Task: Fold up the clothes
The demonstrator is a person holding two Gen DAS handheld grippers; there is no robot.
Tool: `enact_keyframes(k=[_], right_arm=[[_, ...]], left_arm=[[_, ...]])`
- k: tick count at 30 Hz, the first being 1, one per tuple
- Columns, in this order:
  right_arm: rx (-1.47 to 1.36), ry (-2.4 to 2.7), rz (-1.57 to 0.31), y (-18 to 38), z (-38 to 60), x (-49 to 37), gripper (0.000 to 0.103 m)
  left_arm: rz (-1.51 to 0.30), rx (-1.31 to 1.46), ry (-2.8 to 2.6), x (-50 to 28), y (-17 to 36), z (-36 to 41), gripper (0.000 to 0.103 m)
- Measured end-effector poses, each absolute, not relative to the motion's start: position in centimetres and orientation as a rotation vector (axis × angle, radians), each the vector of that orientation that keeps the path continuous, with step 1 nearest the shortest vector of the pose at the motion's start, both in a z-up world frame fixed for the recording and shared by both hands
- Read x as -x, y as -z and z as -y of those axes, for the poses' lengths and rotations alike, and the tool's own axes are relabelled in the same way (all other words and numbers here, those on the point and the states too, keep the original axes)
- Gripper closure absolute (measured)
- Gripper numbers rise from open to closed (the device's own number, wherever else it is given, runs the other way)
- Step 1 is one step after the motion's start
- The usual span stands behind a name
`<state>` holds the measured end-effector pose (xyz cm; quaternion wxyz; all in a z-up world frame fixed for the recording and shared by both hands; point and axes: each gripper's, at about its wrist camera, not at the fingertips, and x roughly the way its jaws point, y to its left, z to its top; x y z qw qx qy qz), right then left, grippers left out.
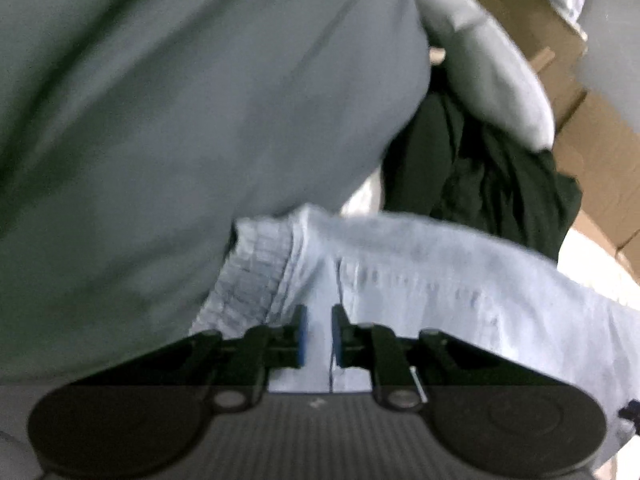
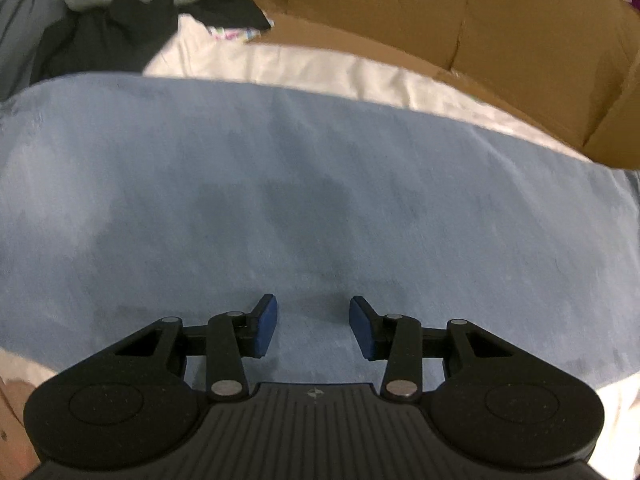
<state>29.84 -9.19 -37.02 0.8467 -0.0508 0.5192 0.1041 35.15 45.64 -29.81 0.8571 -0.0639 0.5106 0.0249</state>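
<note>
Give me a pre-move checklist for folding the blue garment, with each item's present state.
1. Left tongs gripping the pale blue cloth: cannot tell; nearly shut, cloth between the pads, picture blurred.
2. Right tongs free: ok; open, nothing between them.
3. Blue garment flat under the right tongs: ok; smooth, no folds seen.
4. Dark clothes off the garment: ok; piled beyond its far left corner.
5. Cardboard box clear of the garment: not ok; its wall meets the garment's right corner.
</note>
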Motion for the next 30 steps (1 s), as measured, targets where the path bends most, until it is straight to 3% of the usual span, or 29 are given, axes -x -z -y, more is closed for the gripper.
enact_keyframes(k=[4, 6, 15, 24, 30], right_arm=[[0.128, -0.232, -1.111, 37.5, 9.3, -29.3, 0.056], [0.127, -0.235, -1.120, 37.6, 9.4, -29.3, 0.056], [0.121, -0.241, -1.140, 37.8, 9.6, -29.6, 0.055], [0.095, -0.263, -1.160, 35.8, 10.4, -29.3, 0.055], [0.076, -0.257, -1.150, 33.5, 12.1, -29.5, 0.056]], left_arm=[[-1.145, 0.113, -0.098, -34.7, 32.8, -46.2, 0.090], [-1.150, 0.099, -0.122, -34.8, 33.8, -46.6, 0.100], [-1.147, 0.025, -0.121, -36.0, 35.9, -47.0, 0.100], [-1.156, 0.091, -0.112, -32.4, 30.7, -46.3, 0.094], [-1.205, 0.095, -0.081, -30.3, 32.2, -45.8, 0.094]])
